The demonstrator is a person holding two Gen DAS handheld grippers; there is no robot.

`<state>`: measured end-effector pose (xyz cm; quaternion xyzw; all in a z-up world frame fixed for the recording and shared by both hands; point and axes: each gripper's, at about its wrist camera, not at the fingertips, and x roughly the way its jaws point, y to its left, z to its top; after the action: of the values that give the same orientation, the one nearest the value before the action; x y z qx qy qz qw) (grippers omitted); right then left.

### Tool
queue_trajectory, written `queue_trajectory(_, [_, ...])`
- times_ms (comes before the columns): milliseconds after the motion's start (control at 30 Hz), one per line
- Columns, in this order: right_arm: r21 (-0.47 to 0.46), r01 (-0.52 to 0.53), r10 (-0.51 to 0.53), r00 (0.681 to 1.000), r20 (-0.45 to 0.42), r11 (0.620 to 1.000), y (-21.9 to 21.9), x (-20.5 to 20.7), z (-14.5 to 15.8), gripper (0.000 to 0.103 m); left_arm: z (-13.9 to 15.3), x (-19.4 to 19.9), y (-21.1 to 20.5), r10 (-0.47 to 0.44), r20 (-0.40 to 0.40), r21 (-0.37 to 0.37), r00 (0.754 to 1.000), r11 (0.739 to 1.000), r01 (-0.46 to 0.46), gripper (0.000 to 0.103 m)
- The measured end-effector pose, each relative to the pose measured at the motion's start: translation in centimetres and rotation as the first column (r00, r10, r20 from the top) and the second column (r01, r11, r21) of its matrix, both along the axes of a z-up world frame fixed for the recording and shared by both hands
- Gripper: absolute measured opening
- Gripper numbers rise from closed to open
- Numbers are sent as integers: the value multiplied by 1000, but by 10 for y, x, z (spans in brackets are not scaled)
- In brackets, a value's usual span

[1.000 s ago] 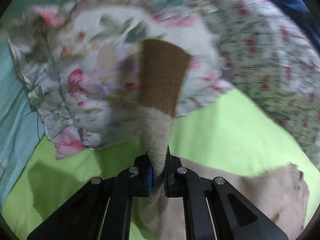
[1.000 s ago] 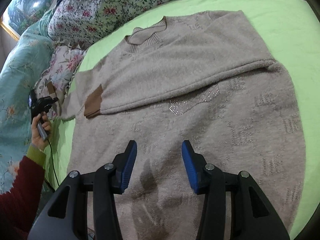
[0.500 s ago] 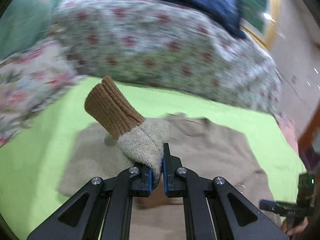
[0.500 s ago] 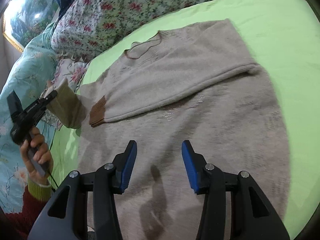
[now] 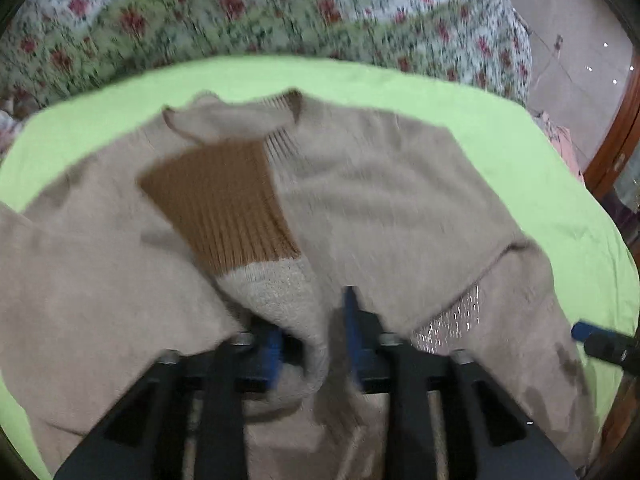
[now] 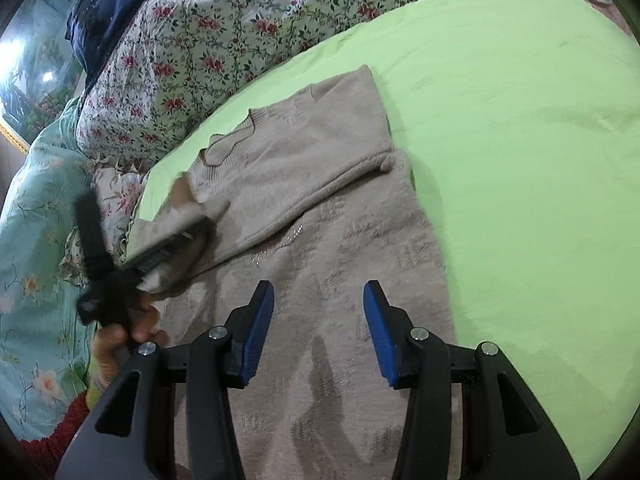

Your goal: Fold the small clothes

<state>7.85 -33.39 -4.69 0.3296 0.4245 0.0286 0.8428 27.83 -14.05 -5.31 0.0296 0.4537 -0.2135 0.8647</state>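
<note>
The beige sweater (image 6: 320,216) lies flat on the green sheet (image 6: 520,160). The left gripper (image 5: 312,332) is spread apart, with the sleeve (image 5: 280,296) between its fingers and the brown cuff (image 5: 224,204) pointing to 11 o'clock. The right gripper (image 6: 319,332) is spread wide above the sweater.

No readable text, labels, brands, nos. or signs in either view: the sweater (image 6: 320,216) has only a glittery patch and knit patterns w/o letters, and the bedding (image 6: 224,32) shows just floral print.
</note>
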Motion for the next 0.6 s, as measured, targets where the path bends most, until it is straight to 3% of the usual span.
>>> queue_trajectory(100, [2,-3,3,1000,11,1000,3,4,3,48,7,-18,8,-1,35,4,999,1000,1,72])
queue_trajectory(167, [4,-21,21,1000,17,1000,9,14,4,48,14,-31,17,6,62,20,998,1000,-8,78])
queue_trajectory(400, [-10,-128,128,991,48,992,51,66,9,48,32,-74,97,122,72,17,990,992,-124,80])
queue_trajectory(533, [-19,-213,213,975,66,977,82,108,14,48,23,-81,163,313,83,92,946,943,-320,80])
queue_trajectory(600, [-43,-266,268,960,75,963,101,139,13,48,10,-75,193,426,76,165,902,886,-432,80])
